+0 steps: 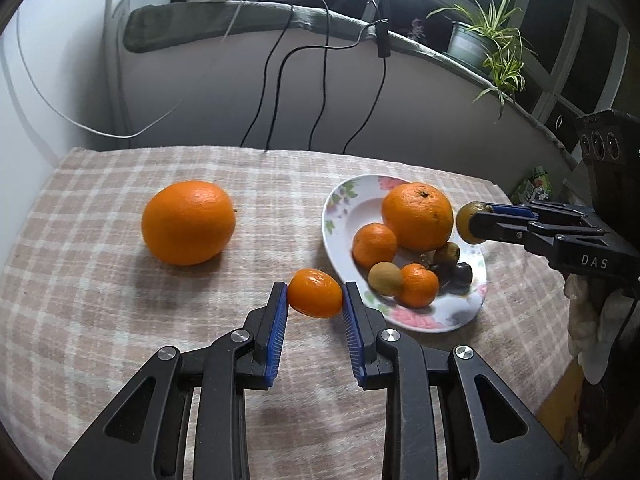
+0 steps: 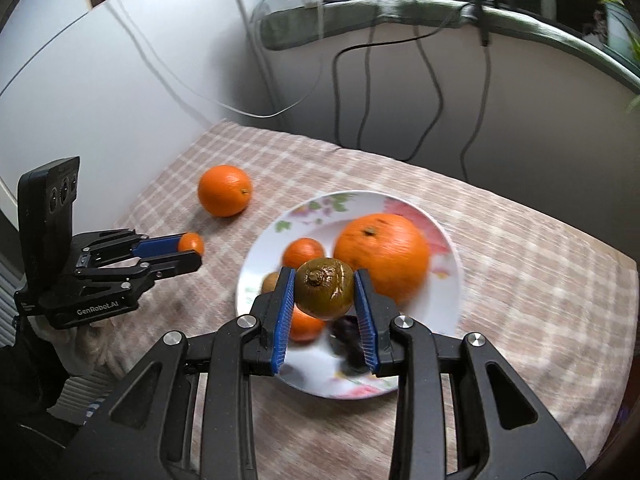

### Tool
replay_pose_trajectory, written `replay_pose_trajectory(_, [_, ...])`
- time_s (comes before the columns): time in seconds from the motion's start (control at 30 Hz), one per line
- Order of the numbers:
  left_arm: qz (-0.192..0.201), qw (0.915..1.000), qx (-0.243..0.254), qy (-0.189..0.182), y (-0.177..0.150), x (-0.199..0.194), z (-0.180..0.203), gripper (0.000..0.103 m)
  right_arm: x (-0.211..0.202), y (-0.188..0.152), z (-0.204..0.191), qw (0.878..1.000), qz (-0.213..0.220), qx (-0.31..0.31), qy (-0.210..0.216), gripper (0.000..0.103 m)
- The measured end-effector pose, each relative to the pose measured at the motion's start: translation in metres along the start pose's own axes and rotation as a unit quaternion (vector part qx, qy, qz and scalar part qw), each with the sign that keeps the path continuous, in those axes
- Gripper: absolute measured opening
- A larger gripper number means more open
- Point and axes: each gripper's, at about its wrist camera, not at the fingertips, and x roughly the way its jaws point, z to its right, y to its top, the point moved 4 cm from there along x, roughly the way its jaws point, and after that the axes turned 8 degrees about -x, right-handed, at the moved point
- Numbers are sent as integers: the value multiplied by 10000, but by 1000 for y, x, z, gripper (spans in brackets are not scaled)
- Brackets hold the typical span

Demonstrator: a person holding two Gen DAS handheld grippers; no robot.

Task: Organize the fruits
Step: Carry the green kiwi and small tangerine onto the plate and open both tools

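Two tool labels: "DAS", "GenRobot.AI"

Left tool (image 1: pixel 315 300): black linkage arms with triangular cut-outs, silver round screws at the pivots, ribbed blue pads (image 1: pixel 278 340) inside each finger; white "GenRobot.AI" lettering on its side. Right tool (image 2: pixel 325 300): same build, "DAS" lettering. Black camera block (image 2: pixel 52 196) above left tool. Pale glove (image 2: pixel 90 340) below left tool.

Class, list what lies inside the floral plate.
Floral plate: one large orange, two small oranges, a tan round fruit, dark fruits partly hidden behind them.
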Motion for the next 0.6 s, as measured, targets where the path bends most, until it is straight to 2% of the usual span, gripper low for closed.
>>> replay_pose_trajectory(0.27, [-6,10000,57,-19,4,5,10,26,-9,-15,29,9995,-21,250,-202,31])
replay_pose_trajectory(0.6, [-71,9999,137,-37,8,15,21,26,-6,-24,46,9987,-94,396,-296,31])
